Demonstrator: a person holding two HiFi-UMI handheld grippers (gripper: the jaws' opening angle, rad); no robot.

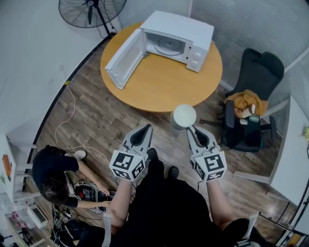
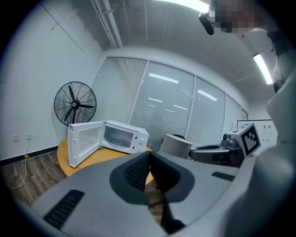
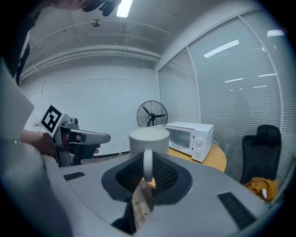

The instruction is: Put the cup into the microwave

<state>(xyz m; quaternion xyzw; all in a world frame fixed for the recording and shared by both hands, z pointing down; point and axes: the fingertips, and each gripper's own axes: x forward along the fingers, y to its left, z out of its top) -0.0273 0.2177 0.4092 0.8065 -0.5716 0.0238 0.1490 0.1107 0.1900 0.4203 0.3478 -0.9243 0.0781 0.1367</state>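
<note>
A white microwave (image 1: 197,37) stands at the far side of the round wooden table (image 1: 164,87), its door (image 1: 124,59) swung wide to the left and its glass turntable showing inside. My right gripper (image 1: 193,129) is shut on the handle of a white cup (image 1: 184,117), which it holds upright in the air short of the table's near edge. In the right gripper view the cup (image 3: 149,141) stands just past the fingertips, with the microwave (image 3: 196,136) beyond it. My left gripper (image 1: 142,132) hangs beside it, shut and with nothing in it. The left gripper view shows the microwave (image 2: 132,136) and the cup (image 2: 175,146).
A black office chair (image 1: 251,106) with an orange cloth on its seat stands right of the table. A standing fan (image 1: 91,9) is at the back left. A person (image 1: 55,176) crouches on the wooden floor at the left among cables and equipment.
</note>
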